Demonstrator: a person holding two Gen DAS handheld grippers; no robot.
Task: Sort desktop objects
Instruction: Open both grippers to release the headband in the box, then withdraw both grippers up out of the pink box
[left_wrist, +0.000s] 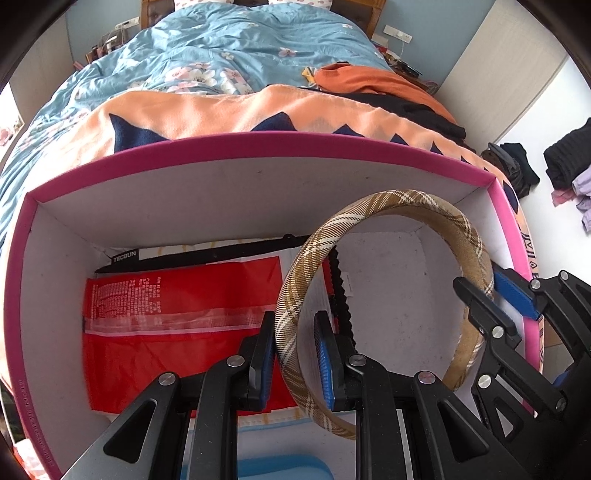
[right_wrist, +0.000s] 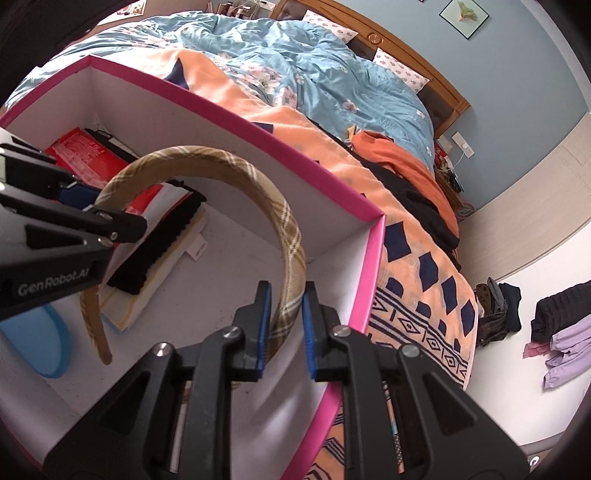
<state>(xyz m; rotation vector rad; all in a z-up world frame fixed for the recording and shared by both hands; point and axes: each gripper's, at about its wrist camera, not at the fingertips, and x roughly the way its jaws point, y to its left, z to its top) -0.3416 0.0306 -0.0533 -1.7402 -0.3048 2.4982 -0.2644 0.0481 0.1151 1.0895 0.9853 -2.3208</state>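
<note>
headband (left_wrist: 373, 236) between both tools' pads

The tan plaid headband (left_wrist: 373, 206) arches upright between both claws, one end pinched in each, above the pink-rimmed box (left_wrist: 258, 142).

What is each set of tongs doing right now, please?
Left tongs: closed on the plaid headband.
Right tongs: closed on the same headband's other side.

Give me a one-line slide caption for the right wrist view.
Both grippers, right gripper and left gripper, hold a tan plaid fabric headband over a pink-rimmed white cardboard box.
</note>
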